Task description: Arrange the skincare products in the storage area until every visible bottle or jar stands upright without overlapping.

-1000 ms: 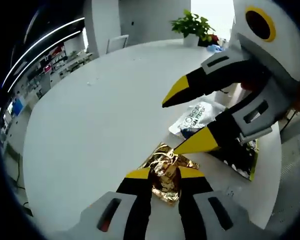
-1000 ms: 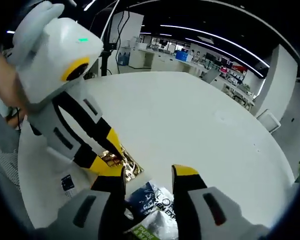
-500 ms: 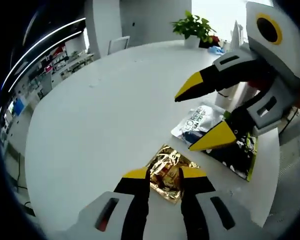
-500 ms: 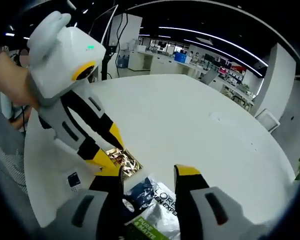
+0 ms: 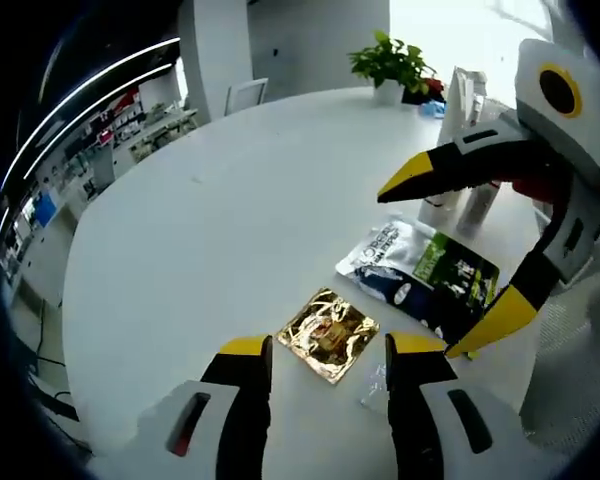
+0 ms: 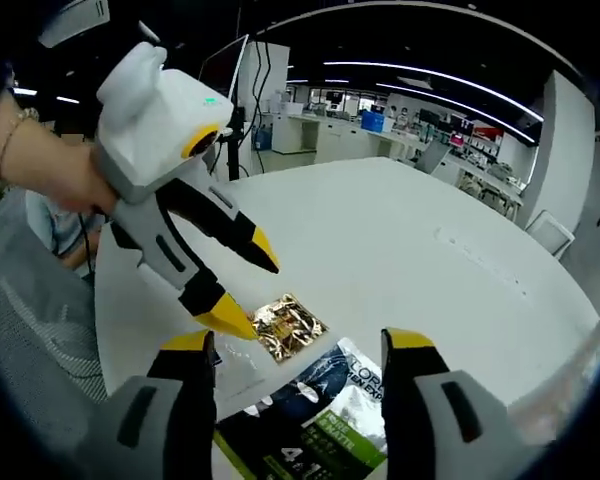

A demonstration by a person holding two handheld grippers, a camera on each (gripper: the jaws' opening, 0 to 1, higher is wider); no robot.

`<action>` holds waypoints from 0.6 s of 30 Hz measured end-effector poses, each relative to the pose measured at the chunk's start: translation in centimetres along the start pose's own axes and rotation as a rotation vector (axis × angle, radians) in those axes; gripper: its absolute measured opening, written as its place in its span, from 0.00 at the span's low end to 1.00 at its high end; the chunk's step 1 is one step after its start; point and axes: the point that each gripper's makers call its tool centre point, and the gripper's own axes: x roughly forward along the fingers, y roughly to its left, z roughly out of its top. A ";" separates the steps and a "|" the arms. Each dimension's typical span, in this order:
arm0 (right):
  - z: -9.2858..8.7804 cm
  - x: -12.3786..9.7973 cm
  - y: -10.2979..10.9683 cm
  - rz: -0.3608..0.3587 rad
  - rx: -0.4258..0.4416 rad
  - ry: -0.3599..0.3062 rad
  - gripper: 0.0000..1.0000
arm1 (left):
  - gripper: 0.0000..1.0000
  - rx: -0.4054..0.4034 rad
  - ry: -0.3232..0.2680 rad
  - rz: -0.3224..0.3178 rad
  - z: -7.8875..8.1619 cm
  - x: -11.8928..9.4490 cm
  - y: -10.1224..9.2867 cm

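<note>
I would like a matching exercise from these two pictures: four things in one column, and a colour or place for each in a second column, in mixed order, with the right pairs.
Things:
1. gold sachet
2. plant
3. green-and-black sachet
4. left gripper

Descriptions:
A. at the far edge of the table
B. lies flat, just ahead of the left gripper's jaws
C. open, holding nothing
D. overlaps a silver sachet

Pairs: 1-B, 2-A, 3-D, 4-C
</note>
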 end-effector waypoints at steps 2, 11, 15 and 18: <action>0.4 -0.9 0.7 0.005 -0.004 -0.016 0.74 | 0.50 -0.012 -0.004 -0.002 -0.1 -0.6 -0.5; 0.7 -5.6 2.1 -0.032 0.024 -0.065 0.86 | 0.65 -0.061 -0.024 0.003 -0.9 -3.4 -2.6; 0.5 -8.3 2.2 -0.065 0.059 -0.092 0.89 | 0.70 -0.092 -0.036 0.005 -1.5 -4.8 -3.6; -0.3 -10.1 1.5 -0.109 0.092 -0.094 0.91 | 0.74 -0.116 -0.051 0.009 -1.9 -5.6 -4.1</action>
